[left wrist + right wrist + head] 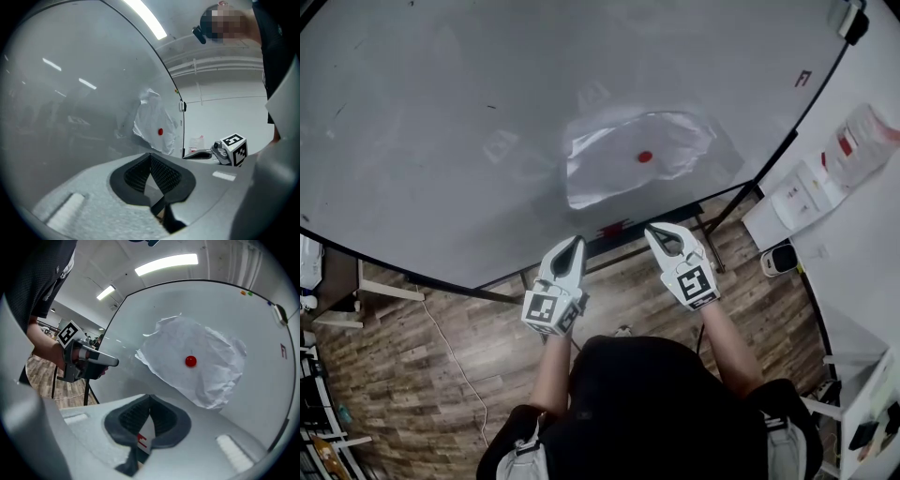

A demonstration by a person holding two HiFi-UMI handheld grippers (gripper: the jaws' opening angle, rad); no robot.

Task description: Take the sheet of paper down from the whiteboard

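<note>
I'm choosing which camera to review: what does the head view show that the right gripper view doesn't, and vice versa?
Head view only: the marker cube on the right gripper and white furniture past the board's right edge. Right gripper view only: ceiling lights and two coloured magnets at the board's top. Both: the crumpled paper, its red magnet, the whiteboard, the left gripper.
</note>
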